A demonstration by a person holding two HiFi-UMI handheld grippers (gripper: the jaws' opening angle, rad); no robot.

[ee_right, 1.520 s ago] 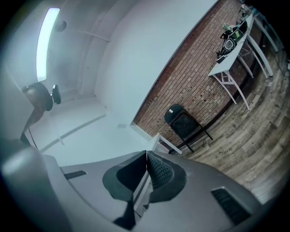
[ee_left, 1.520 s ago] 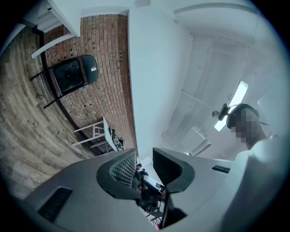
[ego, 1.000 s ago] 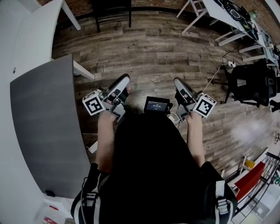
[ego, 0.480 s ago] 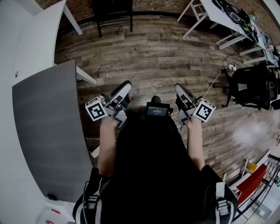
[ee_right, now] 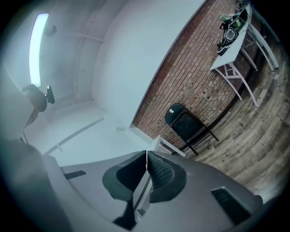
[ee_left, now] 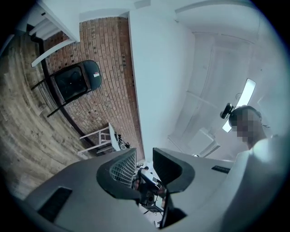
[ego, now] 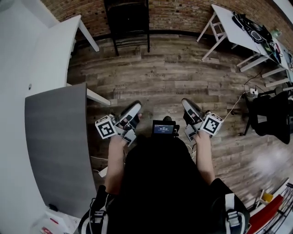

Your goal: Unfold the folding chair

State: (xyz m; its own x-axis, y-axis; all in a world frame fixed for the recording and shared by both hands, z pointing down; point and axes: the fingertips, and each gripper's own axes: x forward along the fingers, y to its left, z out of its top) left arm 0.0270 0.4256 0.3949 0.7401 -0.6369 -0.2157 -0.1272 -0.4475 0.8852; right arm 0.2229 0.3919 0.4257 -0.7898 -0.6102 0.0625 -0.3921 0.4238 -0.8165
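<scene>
Far folding chair (ego: 128,20) looks stiff, probably light; take its seat edge. Both empty: left gripper (ego: 133,109) slightly parted, right gripper (ego: 187,104) pinched together.

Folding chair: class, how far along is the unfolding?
Nothing done yet: the black folding chair stands folded against the brick wall, apart from both grippers. In hand: nothing; left gripper slightly open, right gripper shut, both empty. Left: reach it, grip it, unfold it.
</scene>
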